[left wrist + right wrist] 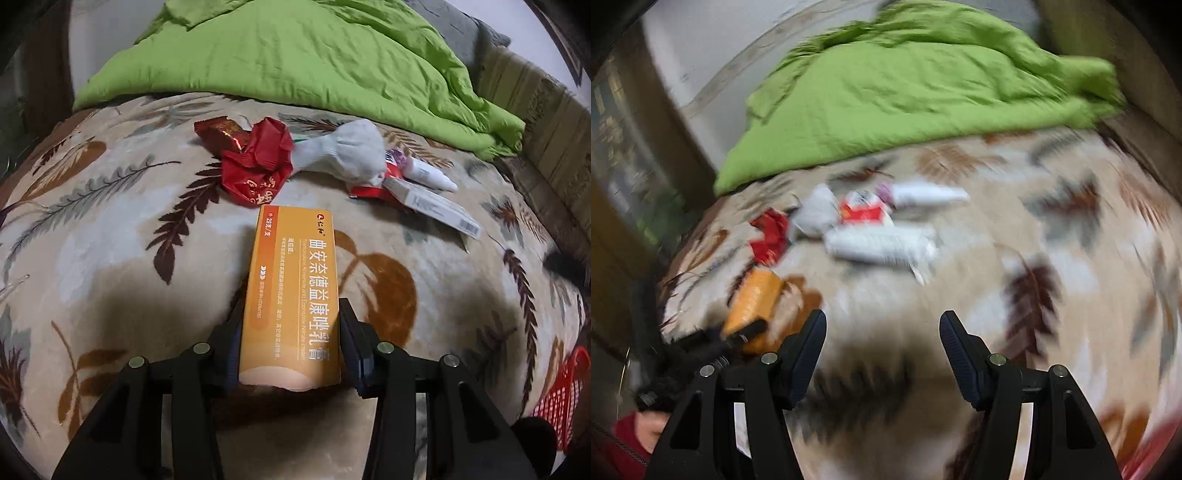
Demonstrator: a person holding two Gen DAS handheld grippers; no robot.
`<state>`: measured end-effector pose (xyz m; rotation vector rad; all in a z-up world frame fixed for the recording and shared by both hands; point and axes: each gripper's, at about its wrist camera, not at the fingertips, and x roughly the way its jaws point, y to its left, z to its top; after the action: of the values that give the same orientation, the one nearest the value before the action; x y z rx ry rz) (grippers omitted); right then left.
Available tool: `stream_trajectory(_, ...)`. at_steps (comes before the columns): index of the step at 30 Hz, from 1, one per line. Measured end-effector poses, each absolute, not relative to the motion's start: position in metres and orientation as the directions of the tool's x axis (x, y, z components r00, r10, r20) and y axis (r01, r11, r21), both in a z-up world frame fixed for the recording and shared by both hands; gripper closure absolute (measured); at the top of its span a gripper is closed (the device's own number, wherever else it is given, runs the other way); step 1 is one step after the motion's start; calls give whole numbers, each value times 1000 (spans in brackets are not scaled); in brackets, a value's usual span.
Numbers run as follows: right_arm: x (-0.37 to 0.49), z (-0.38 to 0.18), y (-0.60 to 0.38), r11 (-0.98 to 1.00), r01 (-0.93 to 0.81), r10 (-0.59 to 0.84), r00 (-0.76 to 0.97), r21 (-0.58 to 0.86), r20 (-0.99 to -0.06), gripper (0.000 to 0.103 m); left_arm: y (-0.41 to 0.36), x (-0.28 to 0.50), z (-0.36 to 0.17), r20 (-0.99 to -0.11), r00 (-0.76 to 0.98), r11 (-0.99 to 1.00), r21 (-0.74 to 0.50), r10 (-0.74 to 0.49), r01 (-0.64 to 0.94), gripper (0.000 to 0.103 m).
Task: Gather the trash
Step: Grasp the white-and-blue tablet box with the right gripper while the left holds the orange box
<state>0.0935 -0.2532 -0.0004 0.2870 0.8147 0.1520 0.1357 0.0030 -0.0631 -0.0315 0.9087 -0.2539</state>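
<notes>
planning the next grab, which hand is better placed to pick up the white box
Right. The right gripper is open and empty, with the white box ahead of it on the bed. The left gripper is shut on the orange box, so it must drop that first.

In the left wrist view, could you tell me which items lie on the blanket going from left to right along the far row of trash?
Brown candy wrapper → crumpled red wrapper → grey-white sock → white tube → white carton.
</notes>
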Motion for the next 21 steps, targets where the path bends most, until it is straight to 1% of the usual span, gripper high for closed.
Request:
stream_trajectory(2, 124, 8, -252, 952, -75, 271, 657, 297, -703, 32, 0, 134, -64, -767, 604, 972, -109, -216, 209, 58)
stream_trajectory(5, 165, 8, -253, 945, -113, 308, 633, 309, -710, 32, -5, 134, -67, -762, 618, 973, -72, -195, 219, 58)
stream_trajectory(6, 185, 2, -254, 940, -123, 325, 610, 319, -723, 32, -6, 133, -67, -760, 621, 973, -66, -193, 220, 58)
stream_trajectory(9, 218, -17, -257, 942, -105, 319, 582, 320, -748, 32, -7, 134, -68, -757, 626, 973, -56, -187, 223, 58)
stream_trajectory(12, 245, -48, -266, 909, -71, 388, 502, 410, -773, 32, -8, 135, -68, -755, 630, 973, -47, -182, 225, 58)
stream_trajectory(15, 247, -67, -271, 887, -56, 431, 457, 459, -778, 31, -8, 136, -68, -756, 628, 973, -55, -186, 222, 58)
stream_trajectory(17, 237, -70, -268, 831, -92, 532, 419, 548, -736, 31, -7, 136, -68, -755, 627, 974, -61, -189, 220, 58)
stream_trajectory(18, 230, -69, -263, 817, -121, 559, 404, 564, -724, 31, -7, 136, -68, -755, 627, 974, -62, -190, 220, 58)
stream_trajectory(21, 208, -64, -238, 813, -222, 582, 349, 538, -735, 31, -7, 136, -68, -755, 627, 974, -66, -191, 217, 58)
